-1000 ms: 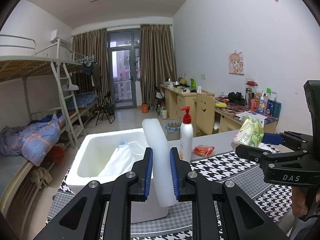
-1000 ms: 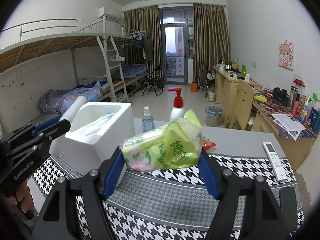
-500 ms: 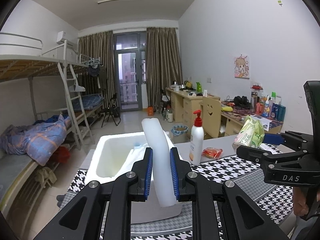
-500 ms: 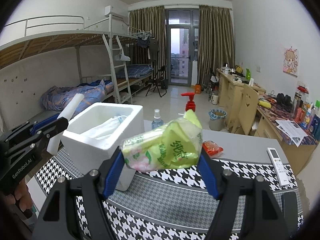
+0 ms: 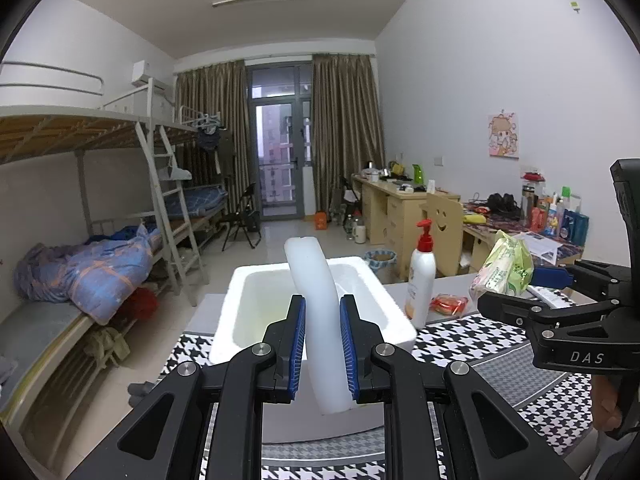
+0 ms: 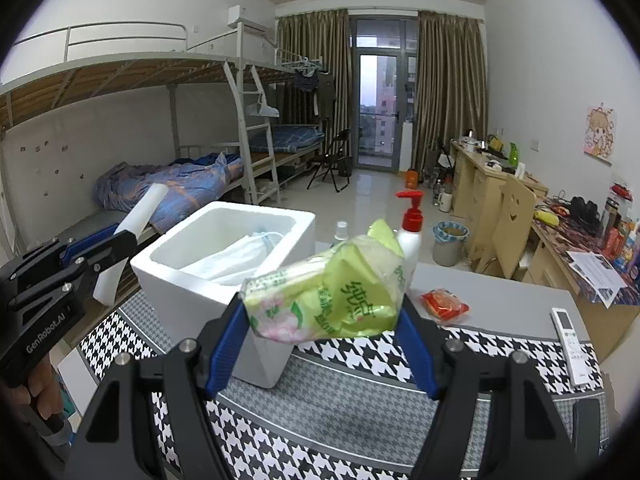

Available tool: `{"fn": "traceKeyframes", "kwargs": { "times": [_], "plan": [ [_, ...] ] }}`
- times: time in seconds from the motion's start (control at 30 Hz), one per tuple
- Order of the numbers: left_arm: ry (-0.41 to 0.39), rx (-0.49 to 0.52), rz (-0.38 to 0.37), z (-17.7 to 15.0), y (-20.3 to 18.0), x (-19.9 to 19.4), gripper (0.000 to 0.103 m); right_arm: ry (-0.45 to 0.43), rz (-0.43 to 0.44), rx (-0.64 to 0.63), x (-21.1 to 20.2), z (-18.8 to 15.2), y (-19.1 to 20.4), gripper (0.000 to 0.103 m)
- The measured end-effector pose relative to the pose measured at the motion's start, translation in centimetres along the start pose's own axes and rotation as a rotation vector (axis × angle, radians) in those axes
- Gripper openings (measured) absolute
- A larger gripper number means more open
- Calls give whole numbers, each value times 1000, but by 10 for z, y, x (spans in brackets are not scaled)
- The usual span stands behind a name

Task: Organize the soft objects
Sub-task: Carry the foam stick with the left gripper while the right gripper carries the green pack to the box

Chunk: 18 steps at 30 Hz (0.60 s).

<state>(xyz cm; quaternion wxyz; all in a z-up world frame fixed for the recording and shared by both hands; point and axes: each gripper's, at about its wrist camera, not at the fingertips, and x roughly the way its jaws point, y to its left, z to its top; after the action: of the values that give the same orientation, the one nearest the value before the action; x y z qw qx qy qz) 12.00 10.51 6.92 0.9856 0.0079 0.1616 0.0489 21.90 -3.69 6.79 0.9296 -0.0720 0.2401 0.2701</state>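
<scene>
1. Left wrist view: the left gripper (image 5: 322, 346) is clamped on a white foam slab (image 5: 320, 320), held on edge between its blue pads. The slab's lower end drops behind the jaws and hides part of the white foam box (image 5: 390, 312) just ahead.
2. Most of the box's floor is screened by the slab, so its contents cannot be made out from here.
3. To the right, the right gripper (image 5: 520, 286) shows side-on, cut off by the frame edge, with a green tissue pack (image 5: 505, 266) at its tips.
4. Right wrist view: the right gripper (image 6: 322, 326) stands wide but pressed on the green tissue pack (image 6: 332, 300), which bulges between the pads and hides much of the pump bottle (image 6: 410, 236) beyond.
5. Ahead and to the left, the foam box (image 6: 192, 280) sits on the table (image 6: 508, 308); pale plastic bagging (image 6: 240, 256) lies inside, what it holds unclear.
6. Far left, the left gripper (image 6: 122, 240) carries the slab (image 6: 136, 224), partly hidden.
</scene>
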Motion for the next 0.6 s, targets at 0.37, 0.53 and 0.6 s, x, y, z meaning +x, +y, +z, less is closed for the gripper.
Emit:
{"fn": "traceKeyframes", "kwargs": {
  "times": [0.37,0.53,0.6],
  "plan": [
    [-1,-14,42,-1,11,-8,19,13,23,-40,9,7,17,75],
    [1,-15,56,-3,15,-10,19,10,37,-66,10,12,26,75],
    [3,-17,62,-3,17,-11,19,6,46,-79,11,15,30,75]
  ]
}}
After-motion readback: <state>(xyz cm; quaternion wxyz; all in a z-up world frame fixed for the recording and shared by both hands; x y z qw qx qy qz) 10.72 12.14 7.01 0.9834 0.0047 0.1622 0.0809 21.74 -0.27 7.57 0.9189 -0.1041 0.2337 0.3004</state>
